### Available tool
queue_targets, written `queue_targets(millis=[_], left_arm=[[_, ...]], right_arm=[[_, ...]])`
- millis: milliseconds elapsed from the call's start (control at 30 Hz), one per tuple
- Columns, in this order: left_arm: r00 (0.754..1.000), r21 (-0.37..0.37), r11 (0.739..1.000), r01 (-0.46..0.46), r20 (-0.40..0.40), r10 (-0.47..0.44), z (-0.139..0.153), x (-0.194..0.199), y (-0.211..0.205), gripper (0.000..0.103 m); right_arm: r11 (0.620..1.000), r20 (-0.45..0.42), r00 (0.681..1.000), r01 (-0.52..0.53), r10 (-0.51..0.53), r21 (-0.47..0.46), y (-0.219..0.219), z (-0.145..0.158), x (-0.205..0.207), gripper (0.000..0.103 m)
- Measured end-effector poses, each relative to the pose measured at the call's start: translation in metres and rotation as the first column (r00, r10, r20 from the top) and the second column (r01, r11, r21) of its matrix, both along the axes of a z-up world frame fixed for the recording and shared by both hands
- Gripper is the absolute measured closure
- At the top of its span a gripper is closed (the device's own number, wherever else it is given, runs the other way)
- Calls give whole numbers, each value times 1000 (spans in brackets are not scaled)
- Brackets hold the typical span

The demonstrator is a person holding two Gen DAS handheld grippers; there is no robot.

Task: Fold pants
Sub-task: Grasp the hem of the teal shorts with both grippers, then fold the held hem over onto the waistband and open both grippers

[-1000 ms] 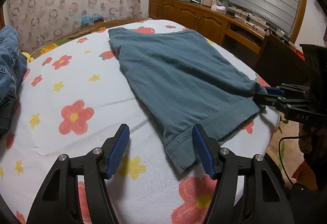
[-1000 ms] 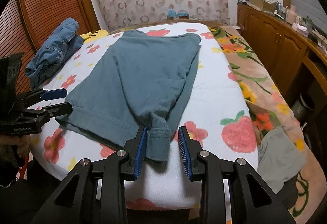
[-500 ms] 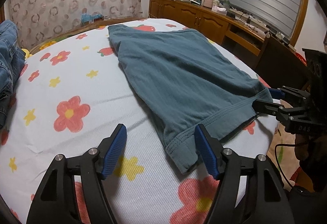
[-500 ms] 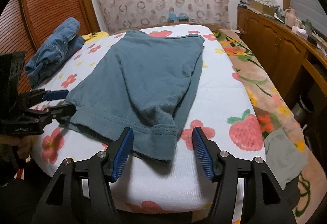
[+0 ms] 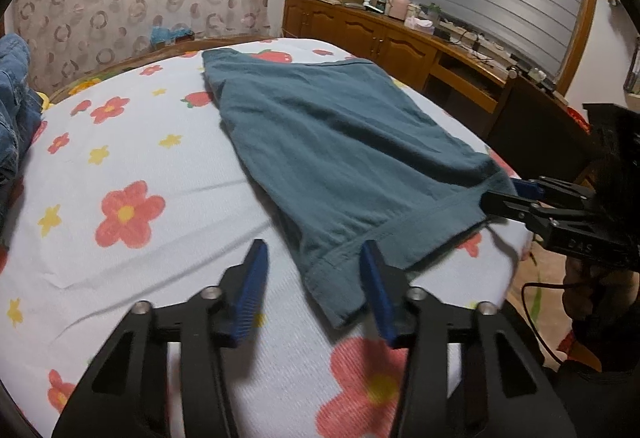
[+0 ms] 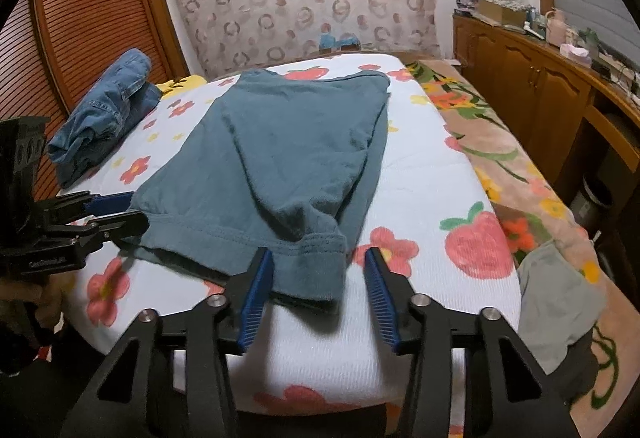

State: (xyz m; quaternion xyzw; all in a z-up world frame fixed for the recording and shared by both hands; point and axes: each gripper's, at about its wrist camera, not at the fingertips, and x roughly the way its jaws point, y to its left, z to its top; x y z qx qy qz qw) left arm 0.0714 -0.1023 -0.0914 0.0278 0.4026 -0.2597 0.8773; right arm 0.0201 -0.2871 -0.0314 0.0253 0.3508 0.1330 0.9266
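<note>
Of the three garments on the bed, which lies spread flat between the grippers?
The teal pants, flat mid-bed; the blue jeans are bundled at the far left, the grey garment hangs off the right edge.

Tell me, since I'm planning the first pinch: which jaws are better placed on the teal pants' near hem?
Right gripper, probably: the teal cotton pants have their hem corner squarely between its jaws. The left gripper has only the hem's edge beside one jaw.

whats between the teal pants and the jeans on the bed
Only bare flowered sheet lies between the teal pants and the jeans; the right wrist view shows this best.
</note>
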Motion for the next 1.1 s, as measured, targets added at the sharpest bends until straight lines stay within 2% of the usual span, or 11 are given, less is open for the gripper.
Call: queue_targets(millis=[200,300,433,700,1100], left_arm=[[999,-22,999,31,-15,-31,1,-5,-4,78],[999,-19,999,37,-11,-38,2,-6,-5,85],[999,-17,999,44,3,-44,7,-10,-4,89],[998,-41,999,36,45,-34,26,-22,11,91],[994,-79,996,29,109,-20,60,-38,29,91]], right_arm=[[1000,-19,1000,-14,15,21,-1,1,2,75],[999,-23,999,-21,22,31,-4,3,4,85],[998,-12,999,-49,49,30,-1,7,2,91],[991,6,995,-103,103,81,4,15,-2,92],[983,79,985,-160,154,90,2,40,-19,92]])
